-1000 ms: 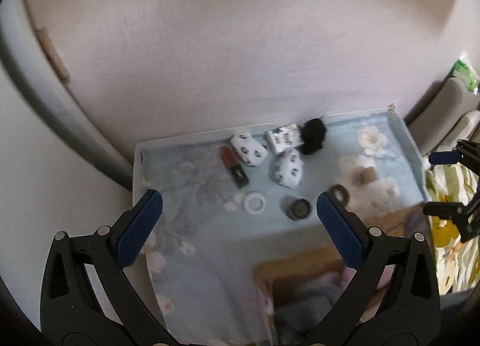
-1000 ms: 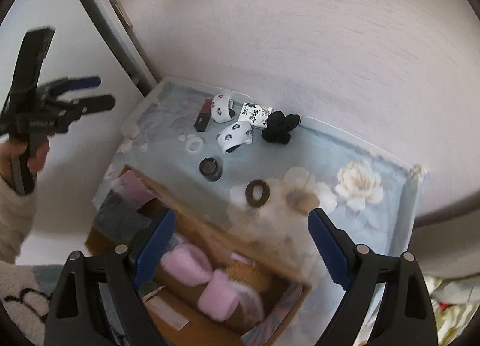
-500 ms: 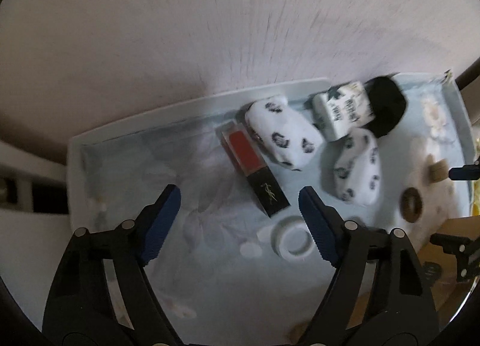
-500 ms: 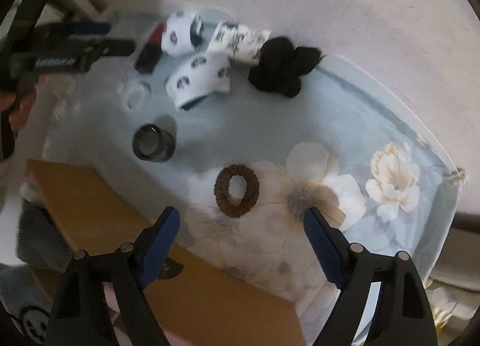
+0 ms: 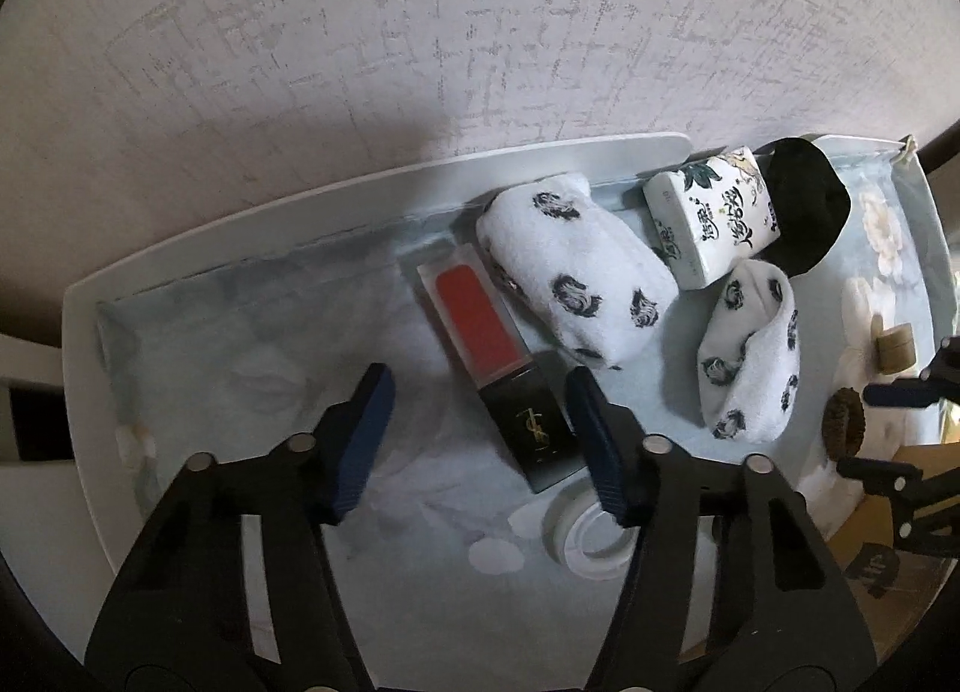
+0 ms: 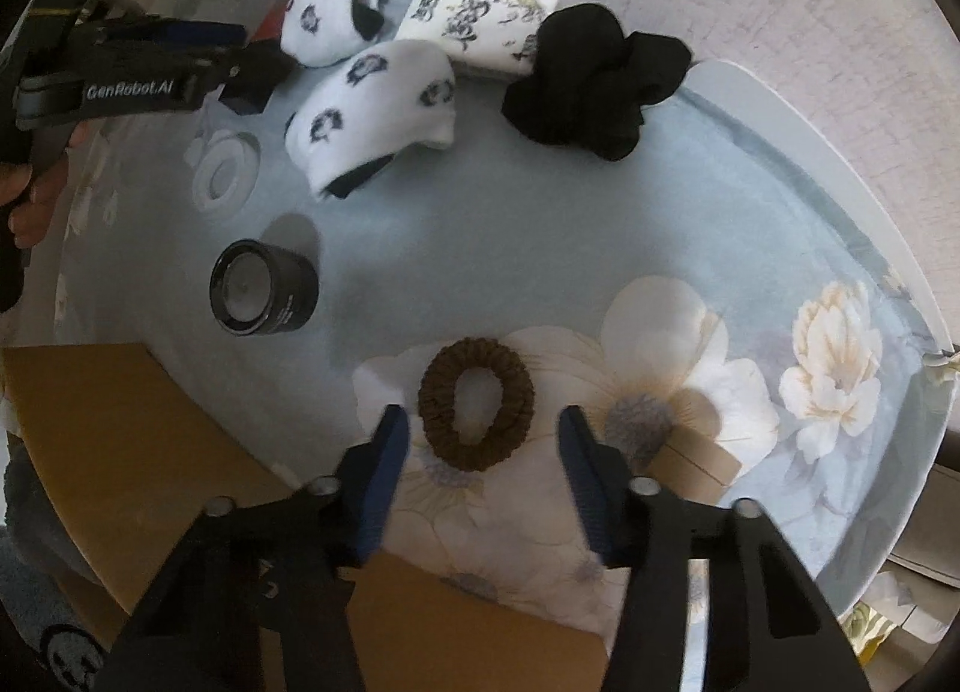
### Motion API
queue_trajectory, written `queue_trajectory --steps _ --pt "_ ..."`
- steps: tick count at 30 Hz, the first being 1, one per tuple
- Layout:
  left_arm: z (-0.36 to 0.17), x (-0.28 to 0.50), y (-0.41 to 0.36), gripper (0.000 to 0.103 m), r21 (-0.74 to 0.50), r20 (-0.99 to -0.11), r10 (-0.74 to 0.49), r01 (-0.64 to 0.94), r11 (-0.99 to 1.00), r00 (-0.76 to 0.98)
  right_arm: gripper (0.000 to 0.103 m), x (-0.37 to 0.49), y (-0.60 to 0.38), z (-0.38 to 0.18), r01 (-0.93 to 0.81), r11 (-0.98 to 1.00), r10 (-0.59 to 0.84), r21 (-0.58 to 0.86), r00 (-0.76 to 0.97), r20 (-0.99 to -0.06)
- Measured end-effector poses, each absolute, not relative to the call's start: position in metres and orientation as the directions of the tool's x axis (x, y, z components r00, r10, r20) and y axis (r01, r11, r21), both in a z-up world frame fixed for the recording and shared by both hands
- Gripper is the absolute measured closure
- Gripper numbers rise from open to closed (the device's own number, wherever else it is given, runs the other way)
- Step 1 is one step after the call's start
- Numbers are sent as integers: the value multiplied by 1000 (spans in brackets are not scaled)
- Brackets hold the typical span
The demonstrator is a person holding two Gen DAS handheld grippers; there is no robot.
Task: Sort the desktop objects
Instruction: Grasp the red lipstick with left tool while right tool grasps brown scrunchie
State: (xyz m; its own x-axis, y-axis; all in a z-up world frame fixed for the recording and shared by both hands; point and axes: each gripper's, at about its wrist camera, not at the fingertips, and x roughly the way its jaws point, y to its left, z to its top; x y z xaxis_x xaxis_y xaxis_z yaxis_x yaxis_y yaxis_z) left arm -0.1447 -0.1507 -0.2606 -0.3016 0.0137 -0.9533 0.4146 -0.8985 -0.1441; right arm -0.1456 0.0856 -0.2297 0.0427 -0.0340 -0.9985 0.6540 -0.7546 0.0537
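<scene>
My left gripper [image 5: 477,440] is open, low over the blue floral cloth, with the black-and-red lipstick box [image 5: 495,356] between and just ahead of its fingers. Beside the box lie two rolled white spotted socks [image 5: 576,266] [image 5: 750,356], a tissue pack [image 5: 711,215] and a black sock bundle [image 5: 804,206]. My right gripper [image 6: 480,467] is open, its fingers on either side of the brown hair tie [image 6: 477,410]. The left gripper [image 6: 174,62] also shows in the right wrist view by the socks.
A white tape ring [image 5: 591,542] lies under my left gripper's right finger. A small black jar [image 6: 261,287] stands on its side left of the hair tie. A cardboard box [image 6: 120,452] sits at the table's near side. The wall [image 5: 480,32] backs the table.
Both grippers have come down and forward. The left one now frames the lipstick box, the right one frames the hair tie. Both jaws have narrowed but stay open.
</scene>
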Motion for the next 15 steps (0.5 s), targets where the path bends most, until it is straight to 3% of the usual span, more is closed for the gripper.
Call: queue_trajectory --steps 1,5,7,15 --pt "-260 -144 -149 58 -141 -953 10 413 -900 -303 70 -144 86 -231 659 -751 -30 50 42 -999" --pt "-260 -139 -148 82 -154 -950 18 420 -895 -311 80 -140 89 -231 655 -753 -45 62 43 -998" --pt "-261 -136 -148 83 -161 -949 21 425 -891 -316 88 -139 90 -230 653 -754 -53 69 44 -998" --pt "-258 -122 -141 85 -165 -942 5 450 -877 -336 93 -133 97 -225 664 -746 -49 45 13 -999"
